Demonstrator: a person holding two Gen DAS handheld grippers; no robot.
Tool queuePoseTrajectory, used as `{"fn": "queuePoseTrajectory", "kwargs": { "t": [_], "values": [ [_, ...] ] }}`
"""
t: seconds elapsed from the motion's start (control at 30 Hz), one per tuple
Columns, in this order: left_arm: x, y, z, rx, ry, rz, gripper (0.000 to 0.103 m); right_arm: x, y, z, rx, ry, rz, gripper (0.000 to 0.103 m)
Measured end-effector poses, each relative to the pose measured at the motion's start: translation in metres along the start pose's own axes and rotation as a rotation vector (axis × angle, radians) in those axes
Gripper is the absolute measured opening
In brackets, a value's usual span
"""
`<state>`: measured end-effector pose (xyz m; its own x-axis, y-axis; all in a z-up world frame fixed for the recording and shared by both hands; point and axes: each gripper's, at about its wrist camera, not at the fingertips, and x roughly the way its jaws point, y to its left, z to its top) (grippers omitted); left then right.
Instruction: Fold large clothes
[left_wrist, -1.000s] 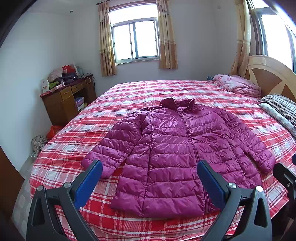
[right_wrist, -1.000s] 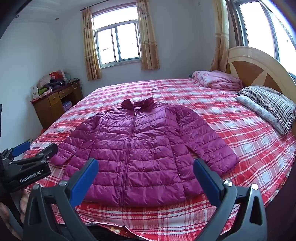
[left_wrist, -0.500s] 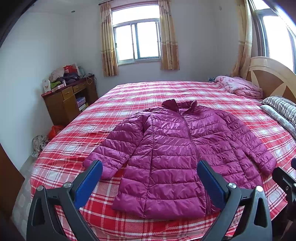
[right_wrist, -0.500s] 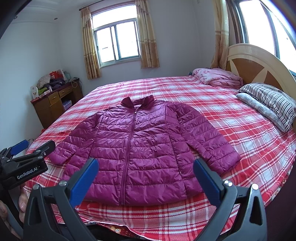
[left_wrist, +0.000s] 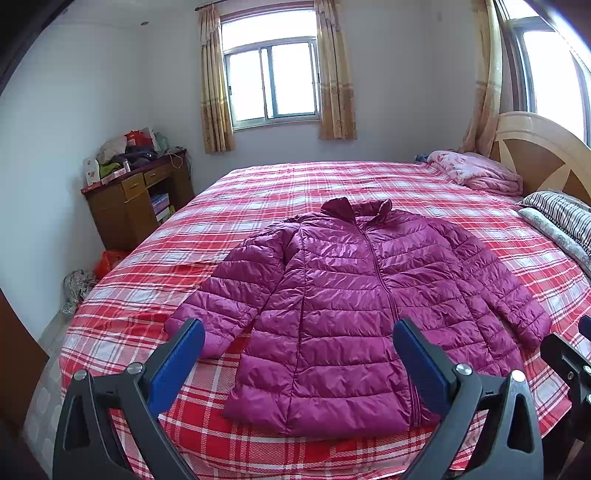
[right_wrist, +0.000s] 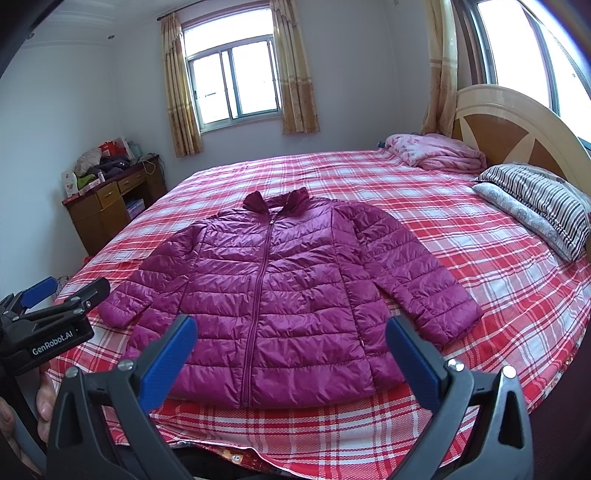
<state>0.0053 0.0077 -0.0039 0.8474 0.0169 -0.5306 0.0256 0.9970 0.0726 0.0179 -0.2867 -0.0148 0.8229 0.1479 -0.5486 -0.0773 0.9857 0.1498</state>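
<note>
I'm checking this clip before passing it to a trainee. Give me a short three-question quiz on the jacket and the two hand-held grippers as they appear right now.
1. True or false: the purple jacket lies spread flat on the plaid bed, zipped, collar pointing toward the far window.
2. Multiple choice: the left hand-held gripper and right hand-held gripper are: A) both shut on a sleeve; B) both open, holding nothing; C) one open, one shut on the hem.
3. Fill in: at the head of the bed, beside the folded pink blanket, lies a striped ____.

Key
1. True.
2. B.
3. pillow.
</note>
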Motion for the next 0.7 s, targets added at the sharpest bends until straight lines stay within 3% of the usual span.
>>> {"fn": "queuePoseTrajectory", "kwargs": {
  "t": [0.7],
  "values": [
    [-0.0016, -0.0004, 0.0009, -0.004, -0.006, -0.002, 0.102, 0.0, 0.0004, -0.0008, 0.005, 0.008, 0.011, 0.103]
  ]
}}
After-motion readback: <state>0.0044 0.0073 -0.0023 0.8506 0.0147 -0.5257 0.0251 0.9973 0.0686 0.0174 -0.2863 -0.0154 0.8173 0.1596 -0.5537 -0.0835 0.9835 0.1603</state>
